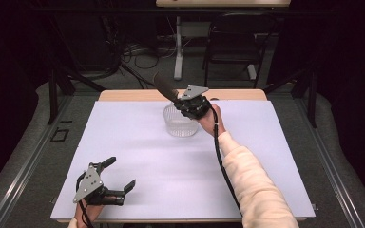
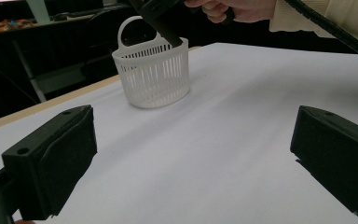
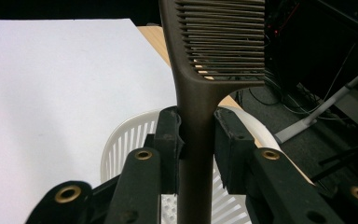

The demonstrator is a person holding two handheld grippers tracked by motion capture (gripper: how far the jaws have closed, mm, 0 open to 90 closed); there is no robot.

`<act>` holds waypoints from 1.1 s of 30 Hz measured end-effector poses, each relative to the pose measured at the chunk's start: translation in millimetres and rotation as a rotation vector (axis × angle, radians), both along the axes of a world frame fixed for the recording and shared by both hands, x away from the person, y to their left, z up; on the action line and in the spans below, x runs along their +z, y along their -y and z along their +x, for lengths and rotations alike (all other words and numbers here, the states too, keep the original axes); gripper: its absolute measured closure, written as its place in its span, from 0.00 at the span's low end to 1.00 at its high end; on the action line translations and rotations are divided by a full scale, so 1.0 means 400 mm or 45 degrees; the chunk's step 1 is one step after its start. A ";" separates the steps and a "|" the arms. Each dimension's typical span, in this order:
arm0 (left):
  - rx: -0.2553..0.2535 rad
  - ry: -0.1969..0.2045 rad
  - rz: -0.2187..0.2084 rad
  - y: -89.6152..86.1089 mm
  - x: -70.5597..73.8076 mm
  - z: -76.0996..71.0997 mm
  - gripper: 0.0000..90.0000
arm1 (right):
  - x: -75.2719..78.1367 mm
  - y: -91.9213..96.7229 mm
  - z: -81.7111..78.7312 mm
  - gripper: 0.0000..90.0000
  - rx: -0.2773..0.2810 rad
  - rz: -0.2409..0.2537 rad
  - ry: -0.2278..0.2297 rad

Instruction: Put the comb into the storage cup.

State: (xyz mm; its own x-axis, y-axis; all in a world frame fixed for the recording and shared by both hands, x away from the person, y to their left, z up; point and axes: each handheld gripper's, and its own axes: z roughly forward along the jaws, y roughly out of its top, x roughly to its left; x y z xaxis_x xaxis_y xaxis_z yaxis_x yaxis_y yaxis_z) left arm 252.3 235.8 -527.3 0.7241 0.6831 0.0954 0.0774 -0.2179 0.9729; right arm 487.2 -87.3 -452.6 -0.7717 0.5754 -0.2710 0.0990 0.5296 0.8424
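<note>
Right hand-held gripper (image 3: 196, 140) clamped on a brown comb (image 3: 216, 42) above a white basket (image 1: 180, 121); left hand-held gripper (image 1: 118, 175) spread wide with nothing in it.

In the high view the slotted white basket stands on the white sheet covering the counter (image 1: 138, 142), toward 12 o'clock from the sheet's middle, near the far edge. The right hand-held gripper hovers just over the basket's rim at its 1 o'clock side, and the comb slants up and away toward 10 o'clock. The right gripper view shows both jaws pressed against the comb's handle, teeth above, the basket's rim right beneath. The left hand-held gripper rests at the near-left corner, around 7 o'clock, well apart from the basket; in the left gripper view its jaws stand far apart over bare sheet, the basket with its loop handle standing beyond them.
</note>
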 end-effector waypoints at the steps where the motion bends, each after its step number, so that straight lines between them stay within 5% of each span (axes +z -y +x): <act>1: 0.001 0.000 -0.001 0.000 0.000 0.000 0.00 | -0.001 0.001 0.000 0.81 -0.001 -0.003 0.000; 33: 0.002 -0.001 -0.002 0.001 0.000 -0.002 0.00 | -0.038 -0.008 0.004 0.81 -0.001 -0.056 -0.028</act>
